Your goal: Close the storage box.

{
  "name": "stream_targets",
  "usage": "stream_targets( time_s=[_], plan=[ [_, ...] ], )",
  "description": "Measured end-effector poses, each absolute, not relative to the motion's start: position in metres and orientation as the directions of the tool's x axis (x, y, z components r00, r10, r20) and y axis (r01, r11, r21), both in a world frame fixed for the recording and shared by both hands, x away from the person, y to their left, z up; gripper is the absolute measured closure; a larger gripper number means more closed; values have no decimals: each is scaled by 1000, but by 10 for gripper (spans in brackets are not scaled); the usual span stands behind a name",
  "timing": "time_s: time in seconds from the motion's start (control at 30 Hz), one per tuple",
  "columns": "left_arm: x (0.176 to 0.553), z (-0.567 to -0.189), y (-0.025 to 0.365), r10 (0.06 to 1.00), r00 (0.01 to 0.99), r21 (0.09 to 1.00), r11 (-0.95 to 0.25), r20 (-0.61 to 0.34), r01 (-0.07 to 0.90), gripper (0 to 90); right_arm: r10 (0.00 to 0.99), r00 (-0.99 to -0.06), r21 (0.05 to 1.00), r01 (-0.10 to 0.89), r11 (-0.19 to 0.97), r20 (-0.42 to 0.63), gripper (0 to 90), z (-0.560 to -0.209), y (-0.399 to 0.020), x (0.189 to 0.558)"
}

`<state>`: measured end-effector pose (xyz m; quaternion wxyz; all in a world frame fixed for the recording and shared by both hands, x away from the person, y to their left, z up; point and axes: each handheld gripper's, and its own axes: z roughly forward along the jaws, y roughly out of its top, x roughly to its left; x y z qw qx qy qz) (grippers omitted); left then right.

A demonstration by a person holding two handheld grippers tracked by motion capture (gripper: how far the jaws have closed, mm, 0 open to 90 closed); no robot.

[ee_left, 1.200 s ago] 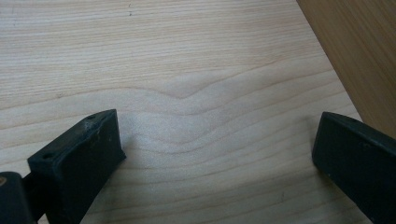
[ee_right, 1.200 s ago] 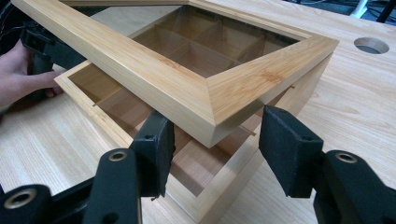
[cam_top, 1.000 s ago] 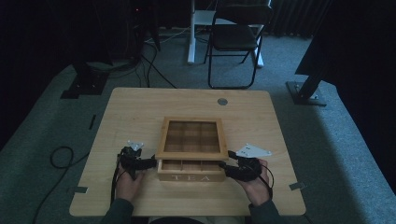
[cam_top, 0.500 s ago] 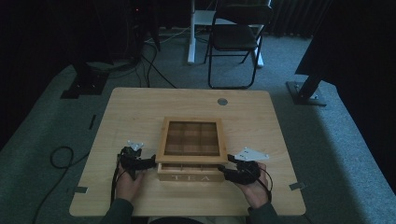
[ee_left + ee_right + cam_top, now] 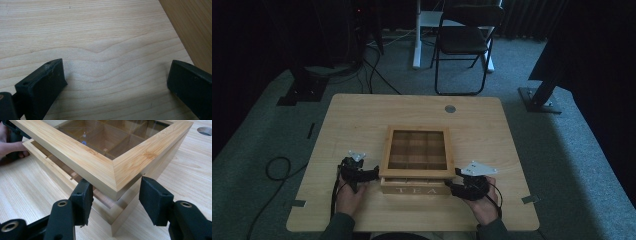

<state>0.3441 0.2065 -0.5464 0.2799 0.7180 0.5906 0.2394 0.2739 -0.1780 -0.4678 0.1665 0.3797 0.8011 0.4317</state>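
A: Where does the bamboo tea box sit?

B: Mid-table, its "TEA" front facing the person, lid raised at that edge.

A: And the grippers?

B: The right gripper straddles the lid's near right corner, jaws apart. The left gripper rests left of the box, jaws wide, holding nothing.

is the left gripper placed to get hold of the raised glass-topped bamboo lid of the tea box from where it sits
Probably yes. The left gripper rests open on the pale wooden table right beside the bamboo tea box, with nothing between them. The glass-topped lid stands lifted off the base, its corner between the right gripper's jaws.
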Motion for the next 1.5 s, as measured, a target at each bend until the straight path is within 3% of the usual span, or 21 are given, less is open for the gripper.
stream_targets(
  time_s=[1.5],
  plan=[
    [344, -547, 206, 982, 186, 687, -144, 12, 713, 16, 747, -663, 786, 492, 375, 58, 453, -486, -177, 261]
  ],
)
